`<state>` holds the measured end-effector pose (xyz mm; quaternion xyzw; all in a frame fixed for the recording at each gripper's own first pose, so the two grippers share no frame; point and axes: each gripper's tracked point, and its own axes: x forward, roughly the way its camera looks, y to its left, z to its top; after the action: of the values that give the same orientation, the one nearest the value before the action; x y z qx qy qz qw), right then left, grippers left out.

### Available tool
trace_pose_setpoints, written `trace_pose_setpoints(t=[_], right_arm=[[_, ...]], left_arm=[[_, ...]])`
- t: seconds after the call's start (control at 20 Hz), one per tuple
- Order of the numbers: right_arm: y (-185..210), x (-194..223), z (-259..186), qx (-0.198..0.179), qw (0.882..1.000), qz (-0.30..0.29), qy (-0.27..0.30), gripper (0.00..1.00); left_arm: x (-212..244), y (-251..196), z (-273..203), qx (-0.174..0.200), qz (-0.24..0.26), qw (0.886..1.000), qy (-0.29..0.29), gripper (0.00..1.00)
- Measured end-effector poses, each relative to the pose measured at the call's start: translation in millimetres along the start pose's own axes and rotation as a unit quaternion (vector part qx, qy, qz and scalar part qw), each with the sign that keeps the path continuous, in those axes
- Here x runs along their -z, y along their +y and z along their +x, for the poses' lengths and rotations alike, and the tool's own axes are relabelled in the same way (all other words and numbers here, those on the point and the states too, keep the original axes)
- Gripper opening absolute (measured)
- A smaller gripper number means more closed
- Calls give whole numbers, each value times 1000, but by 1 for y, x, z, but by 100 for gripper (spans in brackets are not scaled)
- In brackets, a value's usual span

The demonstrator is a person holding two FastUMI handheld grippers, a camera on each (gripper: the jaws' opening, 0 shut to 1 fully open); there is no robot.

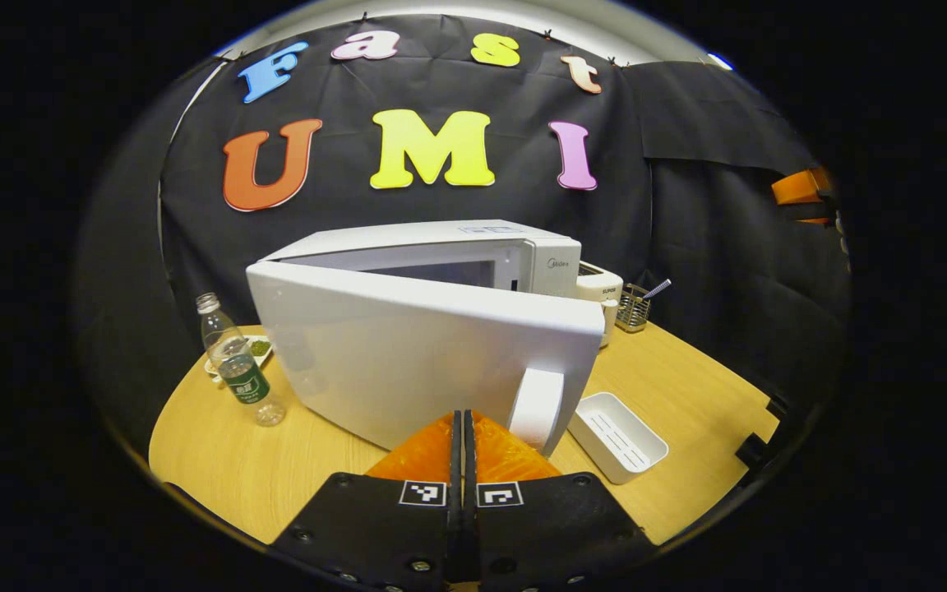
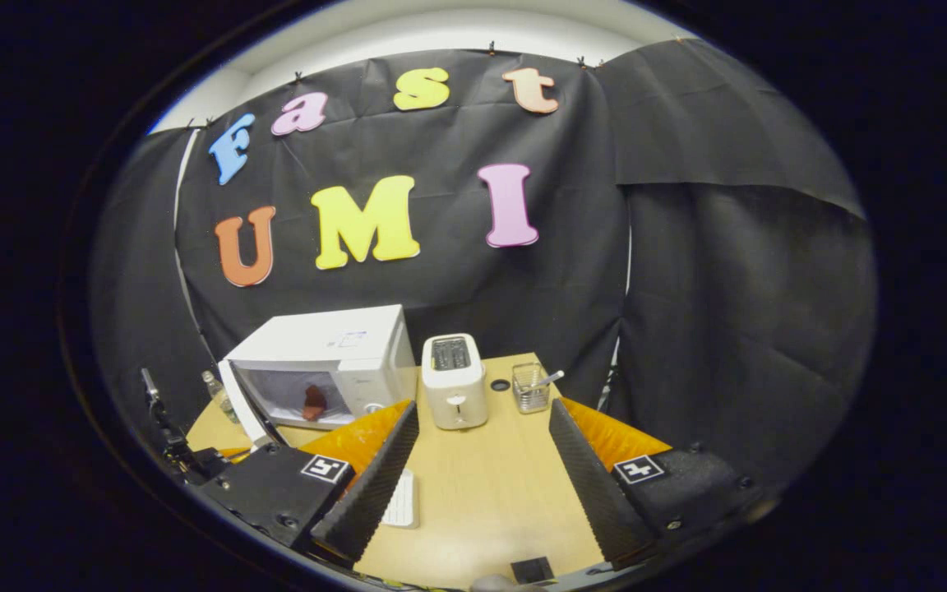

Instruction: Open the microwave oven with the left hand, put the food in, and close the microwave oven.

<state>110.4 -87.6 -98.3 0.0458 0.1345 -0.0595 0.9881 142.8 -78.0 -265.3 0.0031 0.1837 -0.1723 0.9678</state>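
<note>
The left gripper (image 1: 463,427) has its fingers pressed together with nothing between them, just in front of the white handle (image 1: 536,408) of the microwave oven (image 1: 473,259) door (image 1: 408,353), which stands partly open on the wooden table (image 1: 260,477). The right gripper (image 2: 473,448) is spread wide and empty above the table, and in its view a reddish piece of food (image 2: 313,401) sits inside the oven cavity, left of a white toaster (image 2: 455,381). A plastic bottle (image 1: 239,370) stands left of the door and a white tray (image 1: 617,436) lies to its right.

The left gripper (image 1: 464,432) showed black plates studded with screws, each carrying a small square black-and-white marker. The right gripper (image 2: 473,460) wore the same markers, with ridged inner finger faces.
</note>
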Motion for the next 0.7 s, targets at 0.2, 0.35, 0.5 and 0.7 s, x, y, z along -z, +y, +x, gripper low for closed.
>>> trace_pose_setpoints(t=[0.2,0.35,0.5,0.7], right_arm=[[-36,-6,5,28,1000,0,-2,100],[-58,-7,6,46,999,3,1,100],[-78,-6,7,62,998,5,3,100],[-102,-5,7,79,997,6,7,96]], left_arm=[[-14,-11,43,3,3,1000,-8,0],[-23,-13,74,1,-5,1000,-12,0],[-31,-15,98,-3,-7,1000,-14,0],[-44,-24,124,-4,-11,1000,-23,0]])
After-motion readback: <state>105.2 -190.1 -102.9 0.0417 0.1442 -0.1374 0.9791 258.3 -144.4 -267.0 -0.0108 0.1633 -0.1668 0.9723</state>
